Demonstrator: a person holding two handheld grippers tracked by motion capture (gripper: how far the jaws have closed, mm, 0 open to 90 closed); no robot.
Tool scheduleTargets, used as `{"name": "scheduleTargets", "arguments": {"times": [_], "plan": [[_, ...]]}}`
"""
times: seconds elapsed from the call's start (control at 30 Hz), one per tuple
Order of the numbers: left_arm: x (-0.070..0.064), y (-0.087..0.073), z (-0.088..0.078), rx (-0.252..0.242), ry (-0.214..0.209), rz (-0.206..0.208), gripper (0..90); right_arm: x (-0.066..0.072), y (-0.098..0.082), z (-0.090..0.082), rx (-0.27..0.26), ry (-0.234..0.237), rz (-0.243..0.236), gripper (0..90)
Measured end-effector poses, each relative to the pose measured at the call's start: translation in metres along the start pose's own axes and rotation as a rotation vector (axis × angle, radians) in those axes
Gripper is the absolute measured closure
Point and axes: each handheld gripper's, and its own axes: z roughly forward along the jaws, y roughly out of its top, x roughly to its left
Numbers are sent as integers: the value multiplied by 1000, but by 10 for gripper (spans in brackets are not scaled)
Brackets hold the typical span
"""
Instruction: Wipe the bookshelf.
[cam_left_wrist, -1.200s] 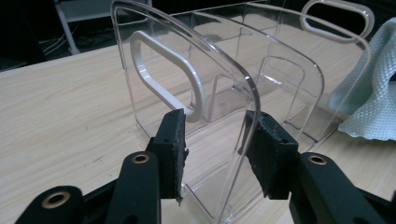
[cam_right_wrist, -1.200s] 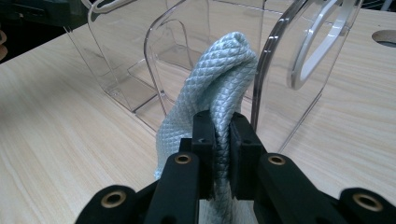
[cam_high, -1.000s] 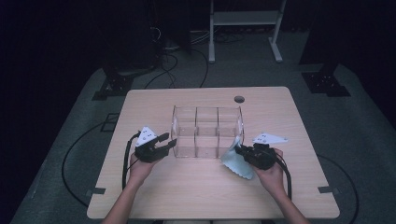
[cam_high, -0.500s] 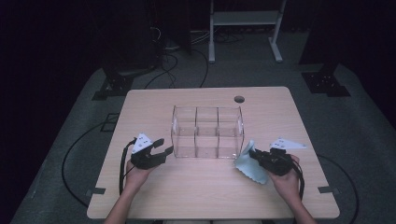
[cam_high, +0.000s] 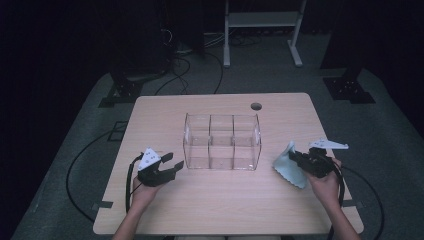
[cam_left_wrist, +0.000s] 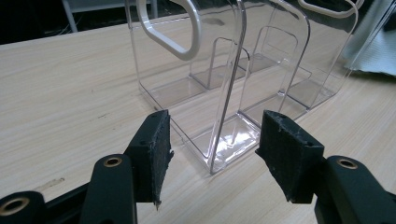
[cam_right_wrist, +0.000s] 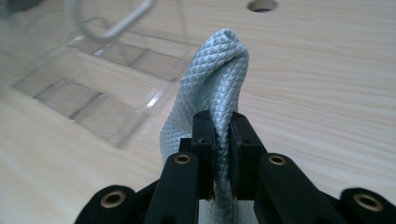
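1. Right gripper (cam_high: 295, 157): jaws pinched tight on a pale blue cloth (cam_high: 288, 164); the fabric bulges up beyond the jaw tips (cam_right_wrist: 223, 84) and hangs down to the desk (cam_high: 210, 210) beneath them.
2. Left gripper (cam_high: 172, 164): jaws partly apart, having just been opening; nothing pressed between them.
3. Clear organiser (cam_high: 222, 141): its near corner (cam_left_wrist: 219, 140) stands just ahead of the left jaws; the right jaws are well off its other end.
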Motion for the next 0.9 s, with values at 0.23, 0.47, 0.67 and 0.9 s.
{"name": "scheduleTargets", "arguments": {"times": [0.23, 0.47, 0.67, 0.9], "plan": [[-4, -2, 1, -9, -1, -3, 394, -29, 6, 18, 12, -2, 92, 616], [-3, -1, 0, -17, 3, -8, 361, -25, 4, 20, 25, 24, 73, 550], [-3, -3, -2, -13, 14, -15, 309, -22, -2, 15, 22, 47, 58, 509], [-2, -5, -4, -3, 25, -25, 276, -21, -10, 8, 16, 71, 72, 487]]}}
